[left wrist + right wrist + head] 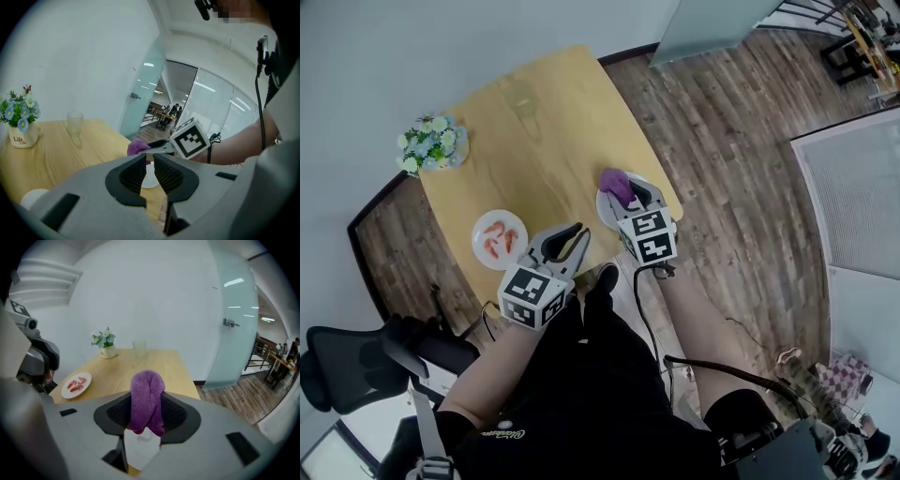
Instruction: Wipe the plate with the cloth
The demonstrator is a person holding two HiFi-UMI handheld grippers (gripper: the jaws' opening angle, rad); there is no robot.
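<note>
The right gripper is clamped on a bunched purple cloth, its jaws pressed against the fabric on both sides. The cloth is directly over a white plate. Whether the cloth touches the plate cannot be told. The plate lies under this gripper's tips, close to the near edge of the wooden table and by its right corner. To the gripper's right the tabletop ends almost at once and wood floor begins.

Ahead of the right gripper the tabletop runs bare to a glass near the far edge, with a flower pot beside it to the left.

The left gripper hovers just left of the right one at the table's near edge. Its jaws are a narrow gap apart and hold nothing. A second plate, carrying red food, sits just to its left, near that same edge.
</note>
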